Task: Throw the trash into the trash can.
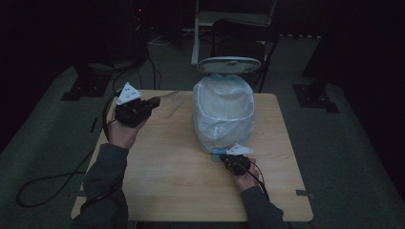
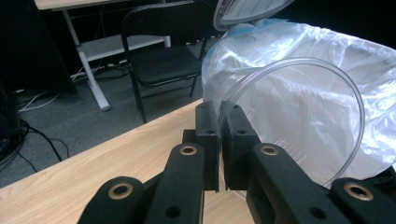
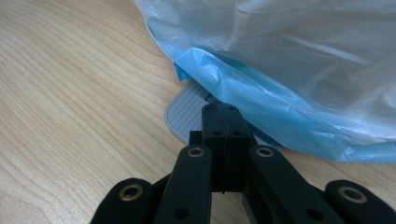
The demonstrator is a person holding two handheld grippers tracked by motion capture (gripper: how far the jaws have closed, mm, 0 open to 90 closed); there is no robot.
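Above wooden table [image 1: 181, 181], left gripper [image 2: 220, 122] fingers pinch sideways clear cup [image 2: 299, 116] rim, mouth facing gripper.

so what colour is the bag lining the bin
Pale translucent blue plastic bag, showing best in the right gripper view, draped over the pedal bin.

No readable txt, labels or nos. anywhere.

Clear, ribbed plastic cup [image 2: 299, 116]: lying on its side, lifted off the bench [image 1: 167, 162] above the far left corner, its rim nipped between shut gripper jaws, its mouth toward the left edge. Small pedal bin [image 1: 223, 112] lined with a translucent blue-white plastic bag: upright at the far middle of the bench, lid raised. Grey ribbed pedal [image 3: 184, 112]: projecting from the bin's near base, pressed under shut gripper jaws.
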